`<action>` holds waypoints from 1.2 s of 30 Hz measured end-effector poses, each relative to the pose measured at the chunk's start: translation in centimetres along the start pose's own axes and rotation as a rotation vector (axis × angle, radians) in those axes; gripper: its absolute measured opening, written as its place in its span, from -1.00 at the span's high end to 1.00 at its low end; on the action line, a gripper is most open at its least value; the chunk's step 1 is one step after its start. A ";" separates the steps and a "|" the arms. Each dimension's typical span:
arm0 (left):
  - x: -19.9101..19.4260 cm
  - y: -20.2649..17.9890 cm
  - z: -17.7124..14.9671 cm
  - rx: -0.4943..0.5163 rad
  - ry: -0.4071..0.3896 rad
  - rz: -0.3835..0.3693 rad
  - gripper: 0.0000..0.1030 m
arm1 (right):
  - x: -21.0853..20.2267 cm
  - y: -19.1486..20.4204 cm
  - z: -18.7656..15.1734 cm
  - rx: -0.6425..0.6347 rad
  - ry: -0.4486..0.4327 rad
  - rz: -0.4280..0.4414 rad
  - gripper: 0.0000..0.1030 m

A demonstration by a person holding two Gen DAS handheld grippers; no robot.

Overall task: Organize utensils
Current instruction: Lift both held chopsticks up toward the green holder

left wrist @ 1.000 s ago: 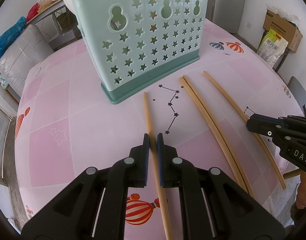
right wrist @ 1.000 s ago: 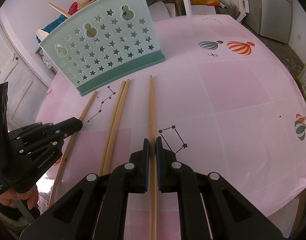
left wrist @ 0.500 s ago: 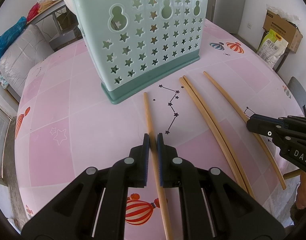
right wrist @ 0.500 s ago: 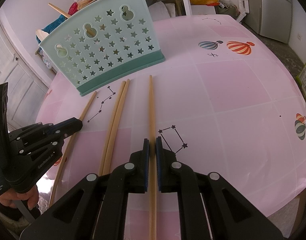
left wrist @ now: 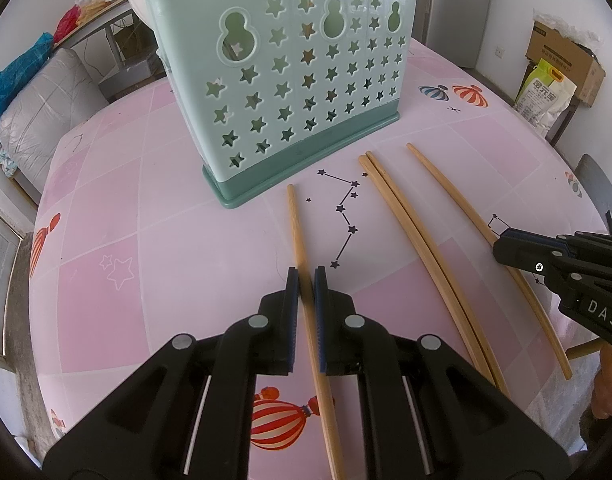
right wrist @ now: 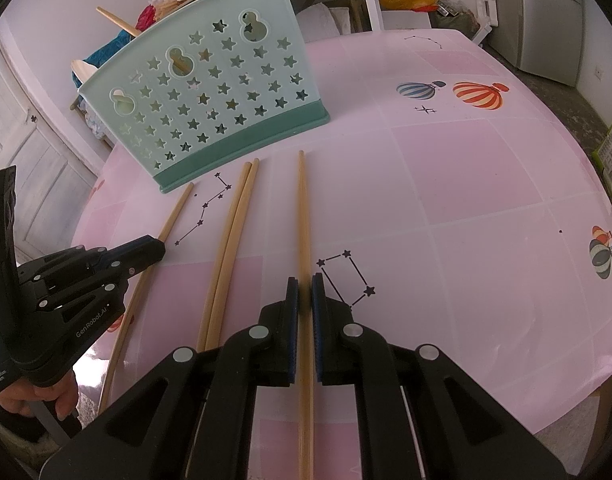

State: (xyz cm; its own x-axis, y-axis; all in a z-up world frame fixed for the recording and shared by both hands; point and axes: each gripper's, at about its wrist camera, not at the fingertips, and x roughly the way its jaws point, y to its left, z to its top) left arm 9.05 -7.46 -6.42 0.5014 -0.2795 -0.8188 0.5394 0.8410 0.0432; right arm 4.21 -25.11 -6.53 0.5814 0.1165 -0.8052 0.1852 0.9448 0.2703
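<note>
- The surface [left wrist: 153, 240] is round and covered with a glossy pink cloth printed in paler squares, with striped hot-air balloons and thin black star constellations.
- A mint-green plastic utensil holder [left wrist: 297, 92] stands upright towards the far side. Its curved wall is pierced with star-shaped holes and three gourd-shaped cut-outs, above a darker green base band.
- In the right wrist view, a pale wooden utensil handle [right wrist: 115, 22] sticks out above the holder's rim.
- Four long, slim, smooth, tan wooden chopsticks lie flat in front of the holder, pointing roughly towards it.
- The left gripper [left wrist: 303, 280] is matte black plastic with blue ribbed pads. Its fingers are drawn narrow on the leftmost chopstick [left wrist: 295, 224], gripping it around the middle.
- The middle pair of chopsticks [left wrist: 418, 240] lie side by side, touching, between the two grippers.
- The right gripper [right wrist: 303, 288] is of the same build. Its fingers are pinched narrow on the rightmost chopstick [right wrist: 303, 208], which runs straight out ahead.
- A hand [right wrist: 33, 396] grips the left gripper's handle at the surface's edge.
</note>
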 end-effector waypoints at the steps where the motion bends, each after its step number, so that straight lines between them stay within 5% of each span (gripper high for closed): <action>1: 0.0 0.0 0.0 0.000 -0.001 0.000 0.88 | 0.0 -0.1 0.0 0.000 0.000 0.000 0.87; 5: -0.1 0.1 0.3 -0.010 0.013 -0.011 0.88 | -0.2 -0.3 -0.1 0.019 0.013 0.020 0.87; 10: 0.0 1.2 0.8 -0.079 0.045 -0.132 0.81 | -0.2 -1.0 0.2 0.056 0.055 0.093 0.84; 14: 0.6 1.8 1.8 -0.079 0.081 -0.183 0.60 | 0.1 -1.0 1.1 0.052 0.084 0.119 0.56; 24: 3.1 -0.3 4.9 0.087 0.082 -0.073 0.67 | 3.6 1.8 5.5 -0.101 0.111 0.015 0.55; 29: 3.8 -0.9 5.8 0.083 0.058 -0.052 0.92 | 4.9 3.6 6.3 -0.173 0.106 -0.097 0.84; 36: 1.6 0.2 5.8 0.027 0.001 -0.094 0.94 | 3.7 3.6 6.3 -0.117 0.062 -0.078 0.87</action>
State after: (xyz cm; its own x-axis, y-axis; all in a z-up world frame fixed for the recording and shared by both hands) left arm 13.87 -10.46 -4.39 0.4474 -0.3562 -0.8203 0.6022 0.7982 -0.0181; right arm 11.97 -23.18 -5.19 0.5185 0.0570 -0.8532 0.1318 0.9805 0.1456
